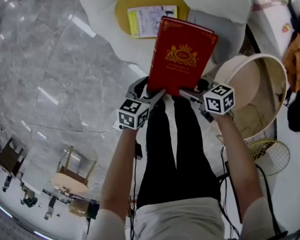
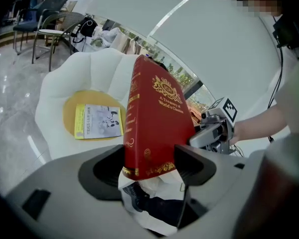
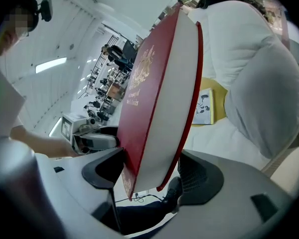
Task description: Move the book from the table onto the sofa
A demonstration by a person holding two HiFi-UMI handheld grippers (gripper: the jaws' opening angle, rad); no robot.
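A thick red book (image 1: 182, 56) with gold print is held in the air above my legs, just short of the white sofa (image 1: 105, 19). My left gripper (image 1: 152, 93) is shut on its lower left corner, and my right gripper (image 1: 190, 91) is shut on its lower right corner. In the left gripper view the red book (image 2: 157, 123) stands nearly upright between the jaws, spine toward the camera. In the right gripper view the red book (image 3: 159, 98) shows its page edge, clamped between the jaws. The sofa's yellow seat cushion (image 1: 140, 1) carries a thin yellow-and-white booklet (image 1: 151, 20).
A round cream basket-like tub (image 1: 255, 96) stands to the right of my legs, with a racket (image 1: 270, 156) below it. Grey marble floor (image 1: 45, 74) spreads to the left. Chairs and a small round table (image 1: 70, 176) stand farther off at lower left.
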